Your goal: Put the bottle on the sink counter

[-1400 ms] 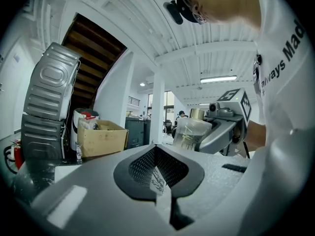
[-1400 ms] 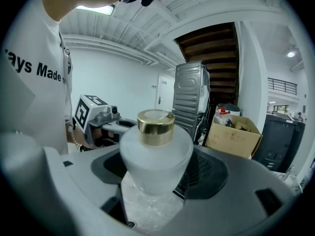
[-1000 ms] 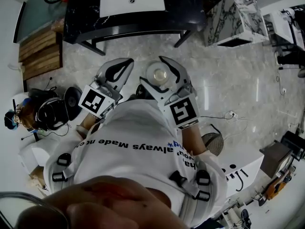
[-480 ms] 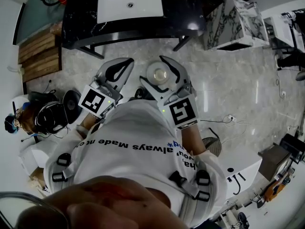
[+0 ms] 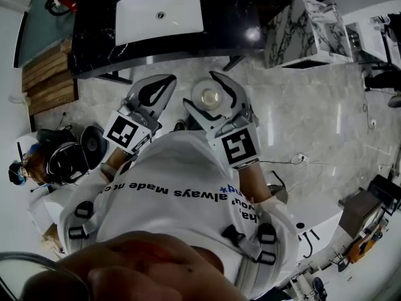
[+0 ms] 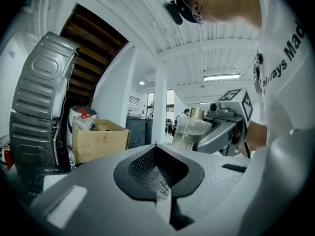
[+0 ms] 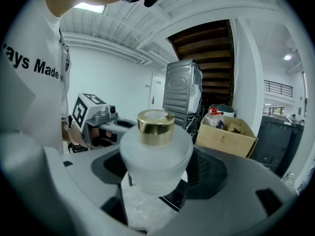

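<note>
A frosted bottle (image 5: 207, 97) with a gold cap is held upright between the jaws of my right gripper (image 5: 200, 91), which is shut on it at chest height over the marble floor. The right gripper view shows the bottle (image 7: 156, 156) close up, the pads pressing on its lower body. My left gripper (image 5: 164, 83) hangs beside it on the left, shut and holding nothing; its pads meet in the left gripper view. The black sink counter (image 5: 238, 17) with its white basin (image 5: 160, 14) lies ahead, at the top of the head view.
A marble-patterned block (image 5: 307, 24) stands right of the counter. Wooden boards (image 5: 47, 74) and a headset with cables (image 5: 66, 158) lie at the left. A cardboard box (image 7: 226, 132) and a metal appliance (image 7: 182, 92) stand behind.
The counter and basin have slid down and left in the head view, so they are nearer. Both grippers keep their pose, and the bottle stays gripped.
</note>
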Demonstrator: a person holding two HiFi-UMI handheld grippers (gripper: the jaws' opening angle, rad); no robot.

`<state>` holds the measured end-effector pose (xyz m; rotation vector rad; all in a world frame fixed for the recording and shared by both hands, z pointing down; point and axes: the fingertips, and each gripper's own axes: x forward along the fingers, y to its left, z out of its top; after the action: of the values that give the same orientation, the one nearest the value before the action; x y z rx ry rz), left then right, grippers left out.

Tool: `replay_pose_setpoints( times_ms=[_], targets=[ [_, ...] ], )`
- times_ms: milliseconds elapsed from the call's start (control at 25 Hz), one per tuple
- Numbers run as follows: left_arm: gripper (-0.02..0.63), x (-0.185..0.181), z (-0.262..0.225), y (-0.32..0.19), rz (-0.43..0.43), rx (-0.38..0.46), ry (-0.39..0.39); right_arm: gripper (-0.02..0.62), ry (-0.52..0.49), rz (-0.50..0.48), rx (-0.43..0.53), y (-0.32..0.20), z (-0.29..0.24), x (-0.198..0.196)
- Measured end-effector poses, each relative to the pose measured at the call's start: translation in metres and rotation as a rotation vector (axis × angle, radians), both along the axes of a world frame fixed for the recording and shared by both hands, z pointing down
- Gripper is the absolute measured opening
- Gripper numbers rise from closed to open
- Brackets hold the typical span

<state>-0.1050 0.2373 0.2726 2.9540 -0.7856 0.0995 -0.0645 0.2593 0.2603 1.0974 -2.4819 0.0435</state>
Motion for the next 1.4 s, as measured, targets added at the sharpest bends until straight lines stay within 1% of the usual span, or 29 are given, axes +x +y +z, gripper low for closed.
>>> replay_pose_setpoints(
  times_ms=[120, 440, 720, 840, 1160, 1400],
  targets=[
    [0.003, 0.019, -0.003, -0.018, 0.005, 0.016, -0.001, 0.333, -0.009, 0.002, 0.0, -0.017, -0.002, 0.019],
    [0.003, 0.063, -0.01, -0.056, -0.002, 0.018, -0.004, 0.333, -0.018, -0.004, 0.007, -0.055, -0.007, 0.062],
    [0.003, 0.095, -0.01, -0.076, -0.012, 0.016, 0.0, 0.333, -0.023, -0.015, 0.004, -0.071, -0.006, 0.093],
    [0.003, 0.099, -0.009, -0.082, -0.028, 0.006, 0.004, 0.333, -0.024, -0.021, -0.006, -0.076, -0.003, 0.099],
    [0.003, 0.098, 0.003, -0.096, -0.046, -0.025, -0.009, 0.333, -0.039, -0.041, -0.034, -0.091, 0.008, 0.098],
    [0.003, 0.099, 0.008, -0.12, -0.043, -0.031, -0.007, 0.333, -0.034, -0.045, -0.038, -0.113, 0.011, 0.097]
  ],
)
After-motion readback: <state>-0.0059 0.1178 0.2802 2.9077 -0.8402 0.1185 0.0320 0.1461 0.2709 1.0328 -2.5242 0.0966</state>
